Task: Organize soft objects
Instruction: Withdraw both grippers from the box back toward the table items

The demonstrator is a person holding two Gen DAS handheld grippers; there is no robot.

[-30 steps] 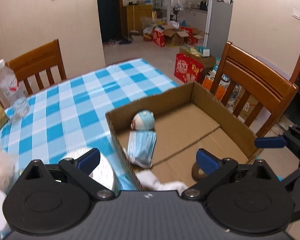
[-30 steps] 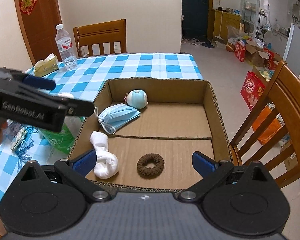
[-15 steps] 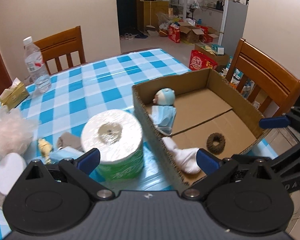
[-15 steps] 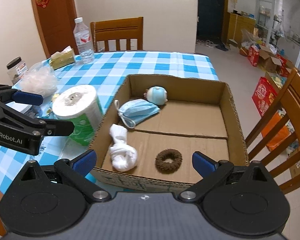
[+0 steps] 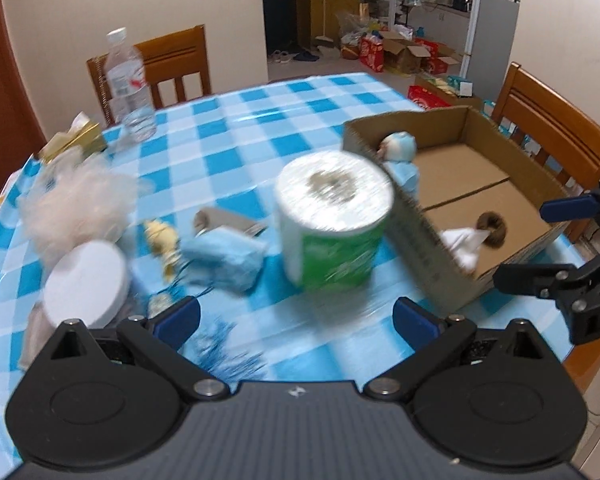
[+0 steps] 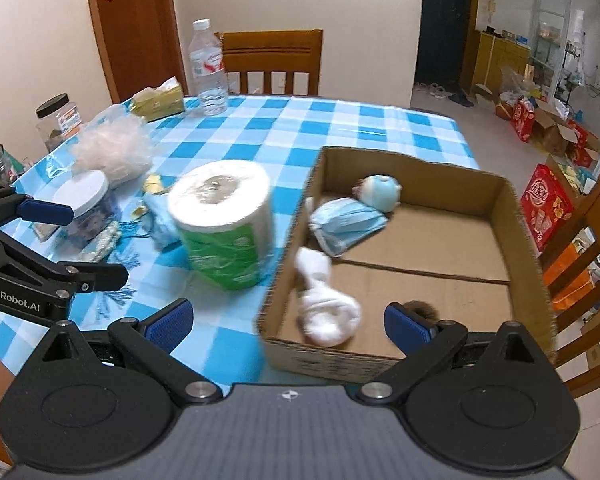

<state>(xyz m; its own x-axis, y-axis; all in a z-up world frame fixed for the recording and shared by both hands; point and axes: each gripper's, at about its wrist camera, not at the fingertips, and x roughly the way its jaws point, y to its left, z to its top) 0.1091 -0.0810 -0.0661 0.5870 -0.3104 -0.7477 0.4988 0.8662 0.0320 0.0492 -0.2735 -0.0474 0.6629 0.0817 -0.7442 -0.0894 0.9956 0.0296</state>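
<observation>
The left tool (image 5: 296, 316) is held wide apart and empty above the near edge of the tabletop (image 5: 236, 120), and the right tool (image 6: 286, 318) is likewise spread wide with nothing between its jaws. The step in hand is judged to be the choice of the next soft thing, since several are already lodged in the cardboard box (image 6: 524, 240): a face mask (image 6: 346, 220), a small round plush toy (image 6: 380, 190), a rolled white sock (image 6: 328, 308) and a brown hair tie (image 5: 490, 228). Still outside the box are a wrapped toilet roll (image 5: 334, 216), standing just beside the box wall at 9 o'clock of it, a blue tissue pack (image 5: 220, 260) further out at 9 o'clock, and a pale mesh sponge (image 6: 112, 152) near the far-left corner. The next move is judged to call for the left tool to be brought down over the toilet roll or the tissue pack, with the jaws kept wide for the roll's girth. The inside of the box is shown plainly in the right wrist view, where the hair tie is mostly hidden behind a finger; in the left wrist view, which is blurred, the hair tie is seen clearly, but the mask is largely masked by the roll and the box wall.
</observation>
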